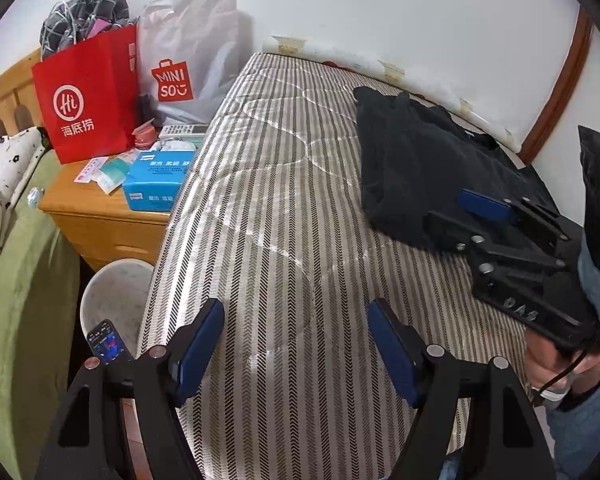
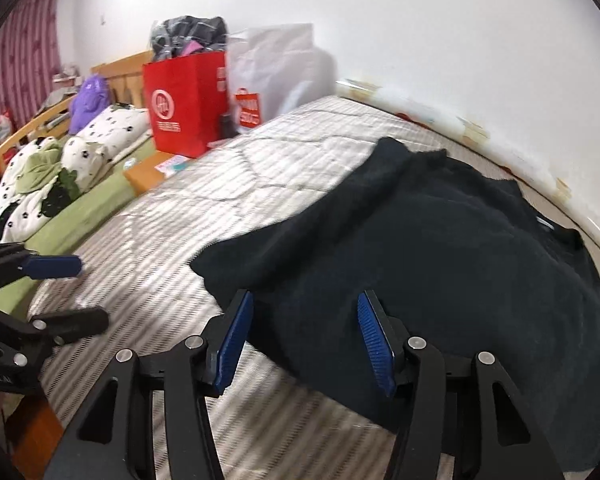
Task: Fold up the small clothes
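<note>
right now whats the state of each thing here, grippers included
left gripper: open, holding nothing, over the bare mattress
right gripper: open, over the garment's near edge
black garment: lying rumpled on the mattress, ungripped
red paper bag: upright, stuffed with clothes
</note>
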Demonstrator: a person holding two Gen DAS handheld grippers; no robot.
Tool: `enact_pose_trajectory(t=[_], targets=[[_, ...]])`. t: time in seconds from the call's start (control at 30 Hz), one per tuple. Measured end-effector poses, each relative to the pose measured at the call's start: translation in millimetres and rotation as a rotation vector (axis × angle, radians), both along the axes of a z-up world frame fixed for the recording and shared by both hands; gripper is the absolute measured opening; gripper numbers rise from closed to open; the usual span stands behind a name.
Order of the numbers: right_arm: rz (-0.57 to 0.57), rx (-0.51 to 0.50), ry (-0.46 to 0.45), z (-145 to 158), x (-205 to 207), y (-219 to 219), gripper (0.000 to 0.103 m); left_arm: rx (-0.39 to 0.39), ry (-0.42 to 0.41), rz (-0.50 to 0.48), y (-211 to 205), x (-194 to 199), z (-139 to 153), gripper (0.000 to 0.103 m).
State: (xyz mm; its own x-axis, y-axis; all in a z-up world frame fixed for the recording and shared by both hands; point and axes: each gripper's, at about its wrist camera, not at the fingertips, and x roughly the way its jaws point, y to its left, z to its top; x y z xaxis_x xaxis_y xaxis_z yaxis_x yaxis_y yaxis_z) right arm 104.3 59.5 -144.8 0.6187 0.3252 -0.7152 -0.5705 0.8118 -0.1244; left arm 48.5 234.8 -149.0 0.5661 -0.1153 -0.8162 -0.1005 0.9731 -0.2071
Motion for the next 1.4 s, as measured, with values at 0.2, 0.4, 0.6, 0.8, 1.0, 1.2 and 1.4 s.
enact_pose_trajectory(t=[0.2,0.4,0.6,0.8,1.0,1.2,1.4], targets=[[0.021,-0.024,-0.023,-7,-6,13,0.053,-0.022,-0.004,-0.022,6,0,1,0.073],[0.052,-0.093,-0.041,-17,-15,27,0.056,-0.004,-0.002,-0.057,5,4,-3,0.073],[0.036,-0.161,-0.073,-20,-2,44,0.027,-0.009,-0.003,-0.078,7,6,-2,0.073],[-0.047,0.048,-0.025,11,17,7,0.012,0.003,-0.001,-0.101,-2,13,4,0.073],[-0.233,0.283,-0.164,93,16,-88,0.012,0.028,-0.033,-0.172,-39,28,22,0.073],[-0.397,0.428,-0.187,123,15,-204,0.012,0.036,-0.084,-0.251,-94,42,45,0.073],[-0.540,0.624,-0.065,90,14,-322,0.011,0.019,-0.109,-0.335,-157,56,50,0.073]])
